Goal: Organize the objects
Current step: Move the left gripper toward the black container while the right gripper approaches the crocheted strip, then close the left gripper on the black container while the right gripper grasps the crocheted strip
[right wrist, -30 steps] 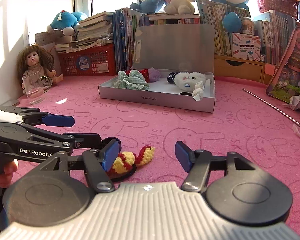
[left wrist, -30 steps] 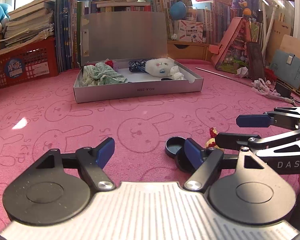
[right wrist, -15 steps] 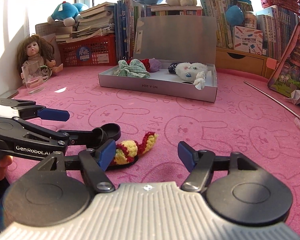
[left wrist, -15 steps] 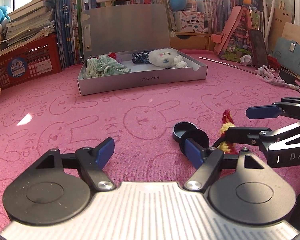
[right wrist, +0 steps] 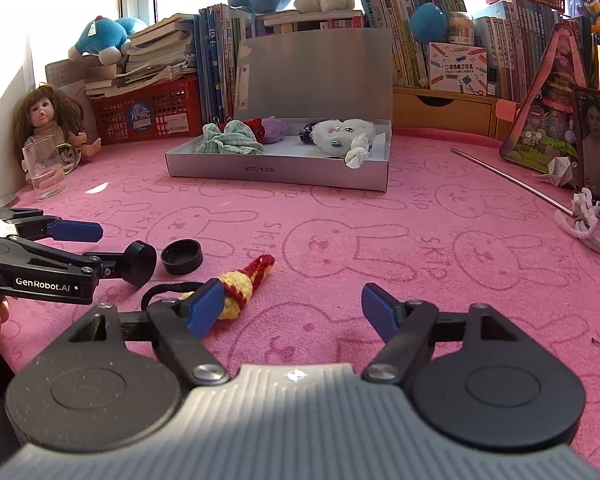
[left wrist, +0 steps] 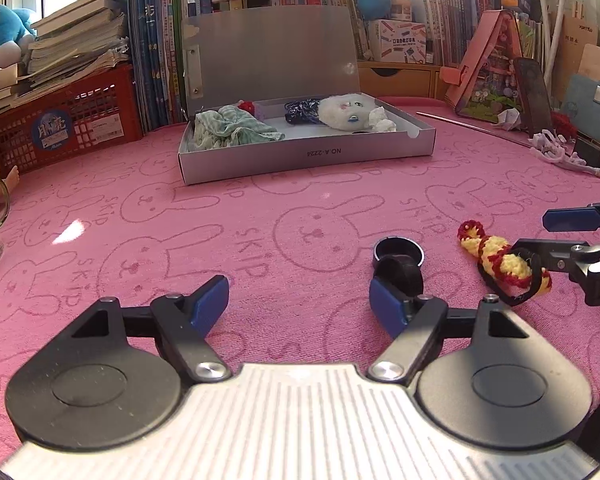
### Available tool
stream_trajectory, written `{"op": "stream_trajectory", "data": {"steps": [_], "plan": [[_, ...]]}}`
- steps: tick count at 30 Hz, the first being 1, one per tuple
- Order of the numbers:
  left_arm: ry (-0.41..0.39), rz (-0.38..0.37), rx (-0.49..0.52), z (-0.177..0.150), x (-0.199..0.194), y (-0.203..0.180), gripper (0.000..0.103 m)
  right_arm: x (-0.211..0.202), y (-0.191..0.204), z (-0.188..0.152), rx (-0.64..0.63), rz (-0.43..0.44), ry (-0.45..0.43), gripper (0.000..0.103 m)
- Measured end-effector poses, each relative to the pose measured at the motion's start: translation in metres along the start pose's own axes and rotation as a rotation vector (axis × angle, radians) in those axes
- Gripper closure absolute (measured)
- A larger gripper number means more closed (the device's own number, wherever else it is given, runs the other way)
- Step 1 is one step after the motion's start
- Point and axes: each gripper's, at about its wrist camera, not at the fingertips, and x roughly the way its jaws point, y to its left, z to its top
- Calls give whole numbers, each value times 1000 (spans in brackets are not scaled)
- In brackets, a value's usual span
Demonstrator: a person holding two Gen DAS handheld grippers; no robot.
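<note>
A yellow and red crocheted hair tie (left wrist: 500, 262) (right wrist: 242, 286) lies on the pink cloth between the two grippers. Two small black caps (left wrist: 398, 252) (right wrist: 182, 256) sit beside it, one on its edge (right wrist: 140, 263) against the left gripper's right finger. My left gripper (left wrist: 300, 302) is open and empty, low over the cloth. My right gripper (right wrist: 292, 310) is open and empty, its left finger just in front of the hair tie. The open grey box (left wrist: 300, 156) (right wrist: 276, 170) at the back holds a green cloth, a white plush toy and other small things.
A glass cup (right wrist: 44, 168) and a doll (right wrist: 46, 120) stand at the far left. A red crate (left wrist: 60, 124), books and plush toys line the back. A thin metal rod (right wrist: 508, 178), a phone (right wrist: 594, 144) and a white cable (right wrist: 586, 220) lie at the right.
Both grippers have risen and drawn back a little. The hair tie and the two caps now show more fully between them. Both stay open.
</note>
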Motion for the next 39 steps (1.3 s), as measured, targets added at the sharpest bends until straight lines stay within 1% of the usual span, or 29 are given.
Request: {"op": "stream_trajectory", "data": {"steps": [6,8,11,15,18,20,23,27,31,34,39], "plan": [[-2,33,-23,-1,-2,8,22,2,-13,-1,31,-91,17,19],[-6,28,-31,-2,-5,10,22,1,-18,-2,54,-104,16,19],[-19,4,-18,-1,-11,6,22,-4,-22,-1,86,-89,-6,19],[-34,-52,9,-2,-17,-6,22,-13,-19,2,106,-14,-38,19],[-31,-84,17,-2,-17,-16,22,-15,-8,3,90,40,-43,19],[-26,-102,26,-5,-16,-23,22,-12,0,2,65,51,-36,19],[-28,-113,32,-8,-15,-29,22,-7,12,-2,22,33,-13,19],[-24,-116,7,-9,-11,-32,22,-2,16,-5,12,27,4,19],[-20,-104,2,-11,-7,-35,22,-2,16,-6,4,5,-1,19],[-28,-92,16,-13,-7,-37,22,-2,13,-5,14,-10,-5,19],[-42,-85,2,-13,-9,-38,22,-3,10,-5,32,-34,-21,19]]}}
